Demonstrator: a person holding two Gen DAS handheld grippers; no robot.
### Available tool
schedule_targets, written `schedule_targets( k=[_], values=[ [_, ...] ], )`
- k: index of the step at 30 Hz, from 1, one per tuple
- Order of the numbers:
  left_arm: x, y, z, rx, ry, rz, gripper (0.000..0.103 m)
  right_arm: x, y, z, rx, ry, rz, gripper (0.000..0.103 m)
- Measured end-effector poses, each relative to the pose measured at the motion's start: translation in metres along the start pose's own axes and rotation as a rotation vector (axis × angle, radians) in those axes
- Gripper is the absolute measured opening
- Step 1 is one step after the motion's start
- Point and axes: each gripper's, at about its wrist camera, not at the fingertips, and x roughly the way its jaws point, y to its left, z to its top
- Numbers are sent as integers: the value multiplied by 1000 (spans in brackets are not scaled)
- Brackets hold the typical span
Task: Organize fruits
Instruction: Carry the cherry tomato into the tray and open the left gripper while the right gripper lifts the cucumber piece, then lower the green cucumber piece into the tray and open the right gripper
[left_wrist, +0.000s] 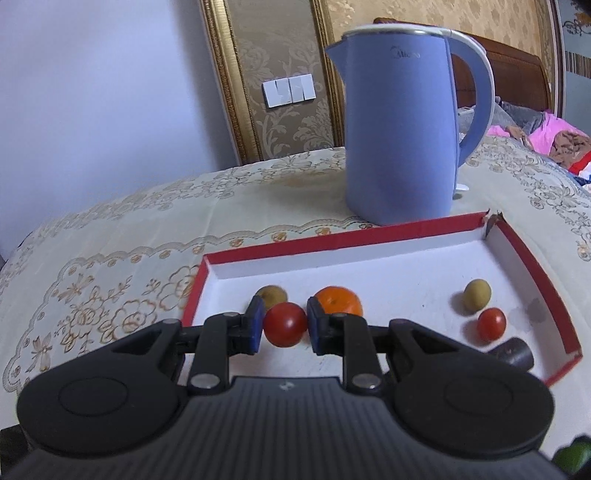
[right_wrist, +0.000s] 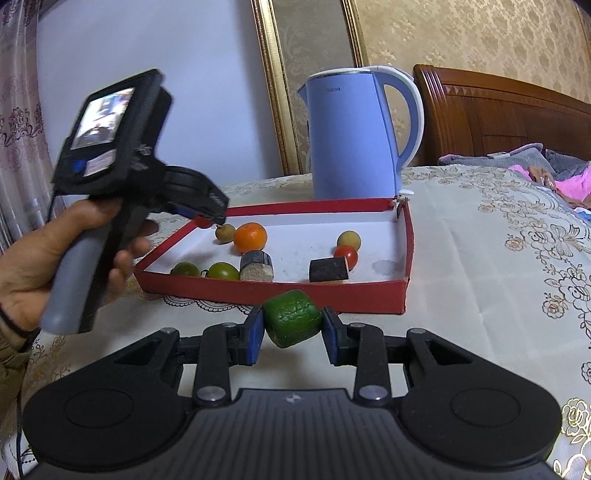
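My left gripper (left_wrist: 284, 325) is shut on a red cherry tomato (left_wrist: 284, 324) and holds it over the left end of the red-rimmed white tray (left_wrist: 406, 229); it also shows in the right wrist view (right_wrist: 205, 220). My right gripper (right_wrist: 292, 325) is shut on a wrinkled green fruit (right_wrist: 293, 318), held just in front of the tray's near wall (right_wrist: 295, 291). In the tray lie an orange (right_wrist: 250, 237), a brown longan (right_wrist: 225, 233), a pale longan (right_wrist: 348, 240), a second red tomato (right_wrist: 346, 256) and two green tomatoes (right_wrist: 223, 271).
A blue electric kettle (right_wrist: 351, 136) stands right behind the tray on the embroidered cream cloth (right_wrist: 498, 258). Two dark cylinder pieces (right_wrist: 256, 266) lie in the tray near its front. A wooden headboard (right_wrist: 498, 110) and bedding are at the right.
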Motion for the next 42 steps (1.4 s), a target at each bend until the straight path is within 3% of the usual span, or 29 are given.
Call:
schedule_targets(
  k=[9,14,16,30,38,42],
  values=[
    [18,-24,8,25,8,-21,23,-5,-7,-2,14,-5,-15,33],
    [13,-28,8,38,-4,-19,42,-5,-7,-2,13,-4,-17,33],
    [10,-27,8,38,-13,-10,44,-4,-6,-2,10,-4,-16,33],
    [-22,12,-13,-31,-7,13,52,0,5,2,-17,-4,-3,33],
    [-52,33,-35,-69,-34,33,75,3,12,6,-25,-9,8,33],
    [-63,43,-48,-100,-32,31,76,7,16,11,-41,-12,10,33]
  ],
)
